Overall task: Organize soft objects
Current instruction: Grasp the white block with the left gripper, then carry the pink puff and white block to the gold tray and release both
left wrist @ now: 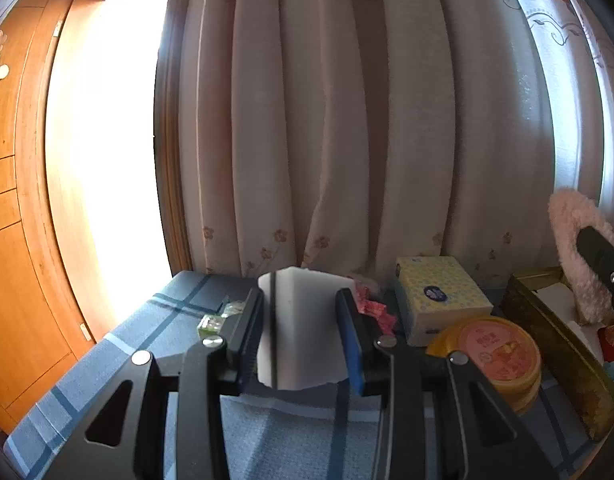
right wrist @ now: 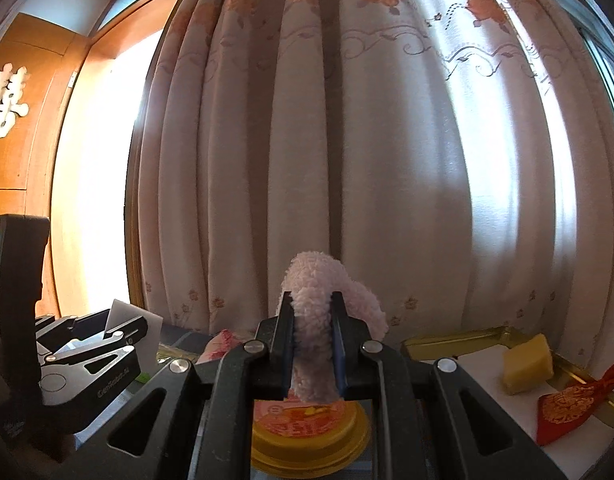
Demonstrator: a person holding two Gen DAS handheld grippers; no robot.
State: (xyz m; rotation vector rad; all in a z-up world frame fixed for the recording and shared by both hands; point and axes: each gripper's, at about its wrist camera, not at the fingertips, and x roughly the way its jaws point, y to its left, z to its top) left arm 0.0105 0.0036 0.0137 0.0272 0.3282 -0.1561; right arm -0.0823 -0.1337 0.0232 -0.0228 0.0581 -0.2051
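1. Left gripper is clamped on a white sponge block, held left of the gold tray.
2. Right gripper pinches a pink fluffy cloth beside that tray.
3. Inside the tray: yellow sponge and red pouch. Judged partway; both held items remain unplaced.

Blue plaid tablecloth bears a yellow patterned tissue box beside a round yellow-lidded tub. Pale floral curtain hangs behind.

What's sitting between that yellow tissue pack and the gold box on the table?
A round yellow tub with a pink lid stands between the yellow tissue pack and the gold box, as the left wrist view shows.
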